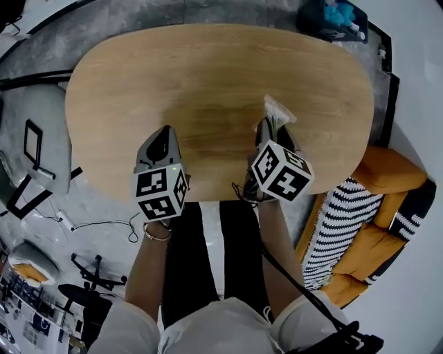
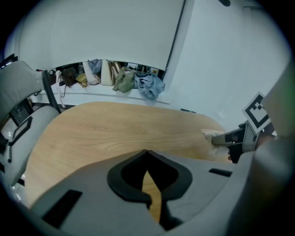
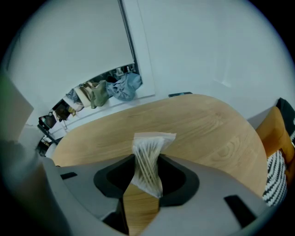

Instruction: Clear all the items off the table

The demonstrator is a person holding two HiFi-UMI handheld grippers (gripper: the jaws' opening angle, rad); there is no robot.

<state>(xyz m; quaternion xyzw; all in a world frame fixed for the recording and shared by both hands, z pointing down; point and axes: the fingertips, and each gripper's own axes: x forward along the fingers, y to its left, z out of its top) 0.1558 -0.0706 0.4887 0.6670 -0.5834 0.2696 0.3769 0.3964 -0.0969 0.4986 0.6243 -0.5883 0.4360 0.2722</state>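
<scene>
The oval wooden table (image 1: 208, 76) bears nothing besides what I hold. My right gripper (image 1: 272, 124) is shut on a clear plastic bag of cotton swabs (image 1: 278, 110), held over the table's near right part. In the right gripper view the bag (image 3: 150, 143) stands upright, pinched between the jaws of that gripper (image 3: 146, 162), with the tabletop (image 3: 207, 124) behind. My left gripper (image 1: 165, 131) hovers over the near left edge, its tips together with nothing in them (image 2: 146, 152). From the left gripper view the right gripper (image 2: 230, 138) and the bag (image 2: 213, 137) show at the right.
An orange sofa with a striped throw (image 1: 374, 207) sits right of the table. A grey chair (image 1: 41, 138) stands at the left. Clothes and clutter (image 2: 120, 78) lie along the far wall ledge. A dark bin with blue things (image 1: 336, 17) is beyond the far right corner.
</scene>
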